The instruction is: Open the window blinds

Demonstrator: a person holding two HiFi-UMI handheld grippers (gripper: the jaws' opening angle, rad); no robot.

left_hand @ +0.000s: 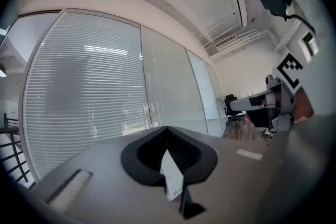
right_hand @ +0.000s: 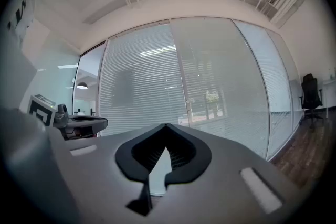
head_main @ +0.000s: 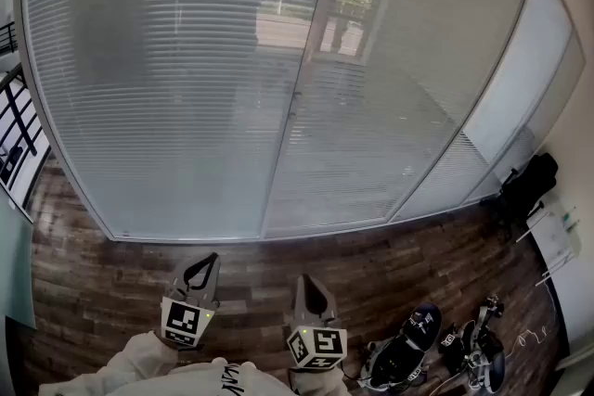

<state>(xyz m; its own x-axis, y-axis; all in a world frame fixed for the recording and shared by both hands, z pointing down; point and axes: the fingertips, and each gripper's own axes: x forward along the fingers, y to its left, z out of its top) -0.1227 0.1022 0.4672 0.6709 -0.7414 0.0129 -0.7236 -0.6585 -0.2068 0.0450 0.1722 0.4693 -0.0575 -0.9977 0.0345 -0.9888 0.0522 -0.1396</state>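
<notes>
Blinds point(head_main: 186, 88) cover the far glass wall; thin horizontal slats lie shut. Open plank floor point(head_main: 111, 292) lies between, with clutter point(head_main: 418, 350) near right. Left tool point(head_main: 202, 266) and right tool point(head_main: 311, 287): jaws together, empty, well apart from the glass.

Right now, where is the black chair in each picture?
Head view: the chair is at the right edge, a bit below the middle.
Left gripper view: the chair is small, right of the middle.
Right gripper view: the chair is at the far right edge, halfway down.
Shared landmark: the blinds; in every view the chair stands past their right end.
</notes>
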